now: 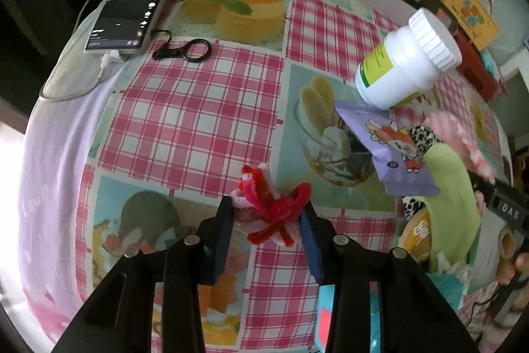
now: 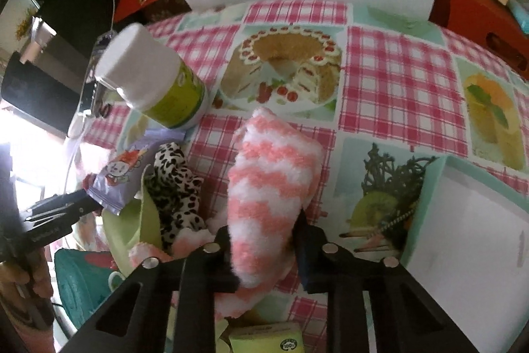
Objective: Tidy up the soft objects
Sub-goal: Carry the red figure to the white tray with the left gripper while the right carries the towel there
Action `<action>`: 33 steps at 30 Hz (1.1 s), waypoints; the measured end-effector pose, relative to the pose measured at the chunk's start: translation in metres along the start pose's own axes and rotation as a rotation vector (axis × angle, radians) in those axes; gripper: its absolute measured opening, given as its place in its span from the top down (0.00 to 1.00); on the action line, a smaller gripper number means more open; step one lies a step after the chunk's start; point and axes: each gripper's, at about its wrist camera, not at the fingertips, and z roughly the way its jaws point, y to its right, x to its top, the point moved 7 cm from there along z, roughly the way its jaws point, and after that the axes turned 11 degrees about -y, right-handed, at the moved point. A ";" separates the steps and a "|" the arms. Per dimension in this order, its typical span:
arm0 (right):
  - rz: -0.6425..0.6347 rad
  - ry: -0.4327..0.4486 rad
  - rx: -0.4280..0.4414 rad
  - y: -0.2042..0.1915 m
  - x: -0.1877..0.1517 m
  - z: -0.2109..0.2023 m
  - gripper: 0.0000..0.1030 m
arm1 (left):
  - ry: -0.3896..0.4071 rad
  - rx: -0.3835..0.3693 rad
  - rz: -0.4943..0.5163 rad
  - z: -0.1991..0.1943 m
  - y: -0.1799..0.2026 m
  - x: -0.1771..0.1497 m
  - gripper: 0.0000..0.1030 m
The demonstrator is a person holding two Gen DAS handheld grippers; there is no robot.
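Now at the grasp step, both hands. Desk [image 1: 198,108] carries the clutter. Right tool [image 2: 263,237] is clamped on the pink-and-white fuzzy sock [image 2: 274,174], whose long axis runs away from the camera, far end toward the cake print. Left tool [image 1: 269,214] pinches the red-and-pink pipe-cleaner bundle [image 1: 271,204], a tangle without clear axis. Next, probably: lift both clear and sort them.
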 end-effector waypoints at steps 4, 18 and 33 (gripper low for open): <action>0.025 0.063 -0.005 0.000 -0.009 -0.011 0.80 | 0.044 -0.007 -0.029 -0.008 0.000 -0.008 0.61; 0.071 0.337 0.011 0.007 -0.026 -0.099 0.83 | 0.265 -0.027 -0.120 -0.086 0.012 -0.013 0.61; 0.167 0.563 -0.065 0.043 -0.055 -0.201 0.83 | 0.419 -0.110 0.070 -0.151 0.134 -0.006 0.61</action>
